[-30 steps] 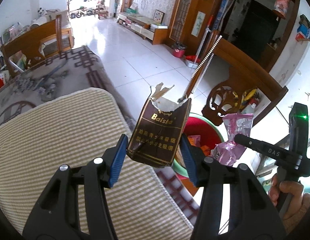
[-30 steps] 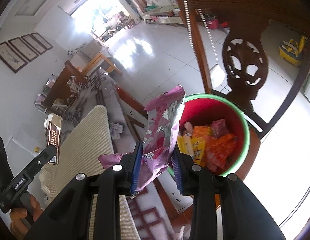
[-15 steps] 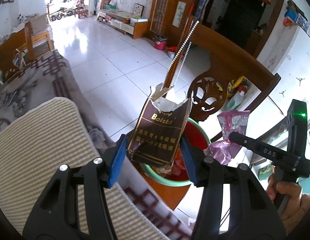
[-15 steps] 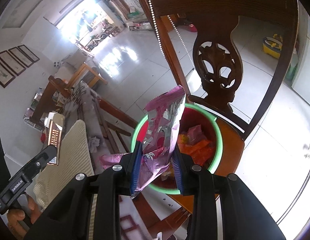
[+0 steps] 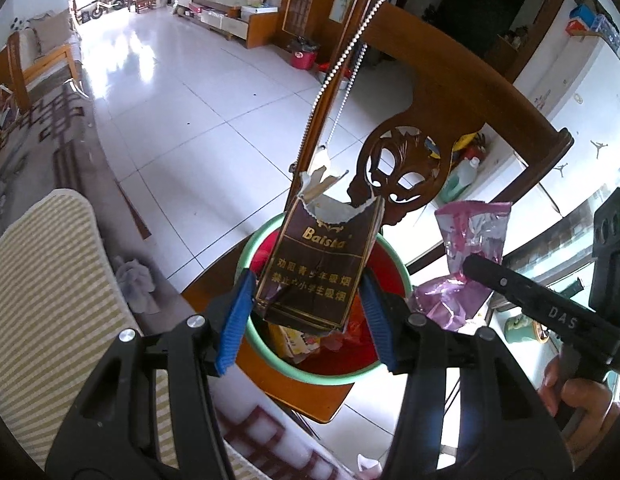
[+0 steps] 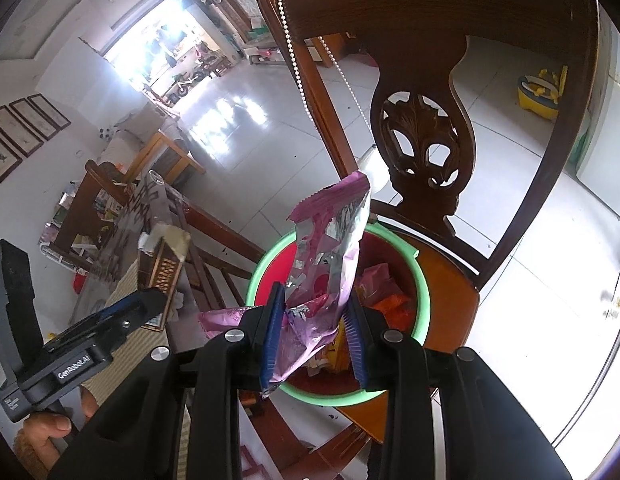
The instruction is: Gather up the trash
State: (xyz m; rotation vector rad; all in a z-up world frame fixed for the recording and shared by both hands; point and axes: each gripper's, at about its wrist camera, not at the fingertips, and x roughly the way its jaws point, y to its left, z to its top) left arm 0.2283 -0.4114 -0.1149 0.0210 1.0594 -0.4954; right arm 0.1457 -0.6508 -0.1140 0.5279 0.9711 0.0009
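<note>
My left gripper (image 5: pixel 306 312) is shut on a torn dark brown cigarette pack (image 5: pixel 322 268) with gold lettering, held over a green-rimmed red basin (image 5: pixel 390 256) that holds several wrappers. My right gripper (image 6: pixel 314 332) is shut on a crumpled pink foil wrapper (image 6: pixel 330 256), which hangs over the same basin (image 6: pixel 420 280). In the left wrist view the pink wrapper (image 5: pixel 470 236) and the right gripper's arm show at the right. In the right wrist view the cigarette pack (image 6: pixel 166 264) shows at the left, gripped by the left gripper.
The basin stands on the seat of a carved wooden chair (image 6: pixel 422 120); a bead chain (image 5: pixel 342 60) hangs from the chair's back. A striped cushion (image 5: pixel 42 288) on a sofa lies left, with a crumpled tissue (image 5: pixel 134 284) beside it. White tiled floor (image 5: pixel 182 92) stretches beyond.
Both grippers have moved from beside the sofa cushion toward the basin, carrying their items. The cigarette pack now hangs over the basin, and the chair back looms larger in both views.
</note>
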